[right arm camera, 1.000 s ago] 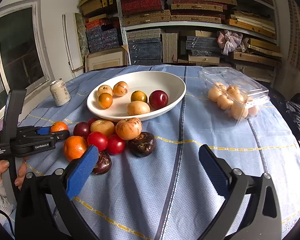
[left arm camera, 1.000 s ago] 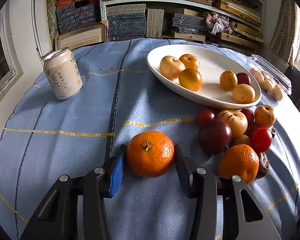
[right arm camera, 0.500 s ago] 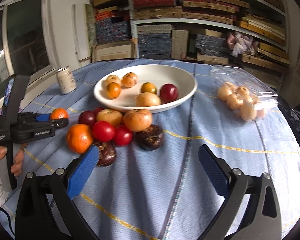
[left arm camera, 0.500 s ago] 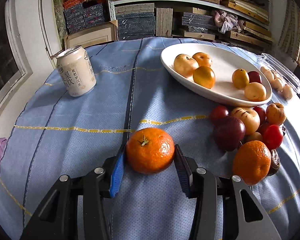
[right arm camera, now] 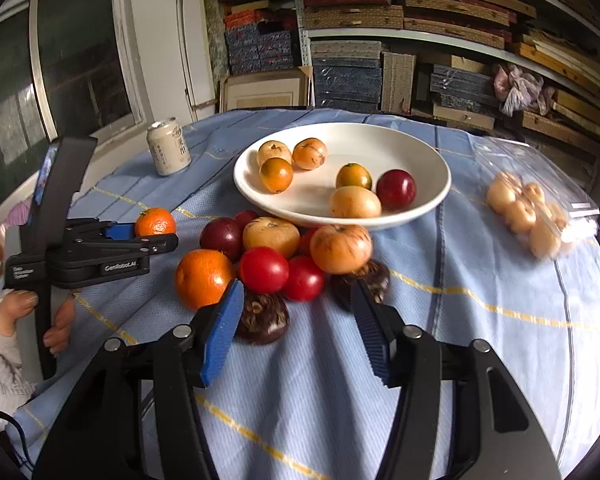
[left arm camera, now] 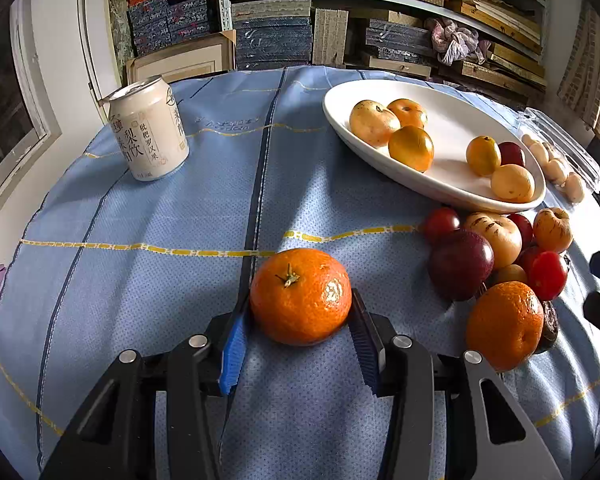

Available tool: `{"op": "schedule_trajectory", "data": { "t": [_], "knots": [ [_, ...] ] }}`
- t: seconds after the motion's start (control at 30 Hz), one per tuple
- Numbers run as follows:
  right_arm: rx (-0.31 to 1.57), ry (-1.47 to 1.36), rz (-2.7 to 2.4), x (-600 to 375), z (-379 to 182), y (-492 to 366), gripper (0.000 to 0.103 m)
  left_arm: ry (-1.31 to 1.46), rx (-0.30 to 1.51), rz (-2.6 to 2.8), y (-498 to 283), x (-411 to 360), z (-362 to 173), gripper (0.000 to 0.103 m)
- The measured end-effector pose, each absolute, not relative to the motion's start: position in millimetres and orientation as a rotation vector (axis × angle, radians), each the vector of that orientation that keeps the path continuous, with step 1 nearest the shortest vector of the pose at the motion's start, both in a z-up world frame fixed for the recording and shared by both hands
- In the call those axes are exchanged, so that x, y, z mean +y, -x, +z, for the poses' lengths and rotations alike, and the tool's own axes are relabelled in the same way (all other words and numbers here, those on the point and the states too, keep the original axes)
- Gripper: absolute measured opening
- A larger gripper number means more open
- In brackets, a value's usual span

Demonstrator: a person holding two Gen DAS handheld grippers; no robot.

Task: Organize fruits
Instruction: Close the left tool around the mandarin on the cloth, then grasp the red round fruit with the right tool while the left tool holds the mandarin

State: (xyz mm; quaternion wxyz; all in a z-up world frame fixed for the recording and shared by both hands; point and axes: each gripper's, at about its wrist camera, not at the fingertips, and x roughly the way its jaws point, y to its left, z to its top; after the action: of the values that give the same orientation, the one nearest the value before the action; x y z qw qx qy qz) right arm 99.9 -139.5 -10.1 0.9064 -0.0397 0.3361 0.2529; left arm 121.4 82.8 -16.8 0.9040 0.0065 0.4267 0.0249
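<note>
My left gripper (left arm camera: pixel 300 308) is shut on a tangerine (left arm camera: pixel 300 295) that rests on the blue cloth, a pad against each side; the right wrist view shows the same tangerine (right arm camera: pixel 155 222). My right gripper (right arm camera: pixel 296 292) points at the fruit pile in front of the white bowl (right arm camera: pixel 384 142), and its jaws are closing. A dark brown fruit (right arm camera: pixel 262 318) lies beside its left pad. A red tomato (right arm camera: pixel 304 278) sits just past the tips, and nothing is pressed between the pads. The bowl (left arm camera: pixel 448 136) holds several yellow, orange and red fruits.
A pale drink can (left arm camera: pixel 148 128) stands at the far left of the table. A clear plastic box of small pale fruits (right arm camera: pixel 528 208) lies right of the bowl. Another orange (right arm camera: pixel 204 278) sits at the pile's left end. A person's hand (right arm camera: pixel 18 312) holds the left gripper.
The right jaws have narrowed a lot, and that gripper has moved up close to the fruit pile. The left gripper has kept its hold on the tangerine in the same place.
</note>
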Motion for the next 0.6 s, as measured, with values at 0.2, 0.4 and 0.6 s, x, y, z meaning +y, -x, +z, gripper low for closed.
{"op": "schedule_trajectory", "data": {
  "t": [0.2, 0.4, 0.6],
  "knots": [
    [0.711, 0.102, 0.539, -120.2, -15.6, -108.7, 0.047, -0.012, 0.882, 0.052, -121.4, 83.0, -16.8, 0.048],
    [0.732, 0.049, 0.543, -119.6, -19.4, -119.2, 0.04, -0.014, 0.882, 0.053, -121.4, 83.4, -16.7, 0.048],
    [0.733, 0.062, 0.543, -118.2, -19.3, -122.8, 0.038, -0.013, 0.883, 0.053, -121.5, 83.3, -16.6, 0.048]
  ]
}}
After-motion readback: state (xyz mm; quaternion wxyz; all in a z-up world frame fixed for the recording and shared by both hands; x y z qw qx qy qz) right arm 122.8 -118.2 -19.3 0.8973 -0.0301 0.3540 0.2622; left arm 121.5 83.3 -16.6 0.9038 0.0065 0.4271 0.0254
